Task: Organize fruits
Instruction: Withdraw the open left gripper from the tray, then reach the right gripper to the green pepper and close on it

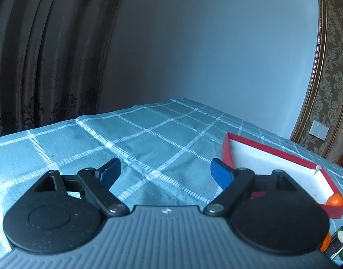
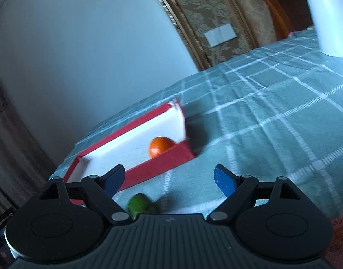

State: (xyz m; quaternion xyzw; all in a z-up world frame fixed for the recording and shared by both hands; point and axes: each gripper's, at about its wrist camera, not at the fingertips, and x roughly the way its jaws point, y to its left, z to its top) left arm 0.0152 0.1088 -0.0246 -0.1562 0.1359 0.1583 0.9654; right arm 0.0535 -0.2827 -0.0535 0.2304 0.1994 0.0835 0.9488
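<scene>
A red box with a white inside (image 1: 283, 160) (image 2: 135, 143) lies on the checked cloth. One orange (image 1: 334, 200) (image 2: 160, 146) sits in its near right corner. My left gripper (image 1: 166, 171) is open and empty, left of the box. Another orange (image 1: 325, 242) and a green-skinned cut piece (image 1: 342, 243) show at the left wrist view's lower right edge. My right gripper (image 2: 169, 179) is open and empty, in front of the box. A green fruit (image 2: 139, 205) lies just below and between its fingers, blurred.
The table has a teal checked cloth (image 1: 137, 139) (image 2: 272, 116). A white object (image 2: 328, 15) stands at the far right of the table. A wall and curtains (image 1: 41, 44) rise behind the table's far edge.
</scene>
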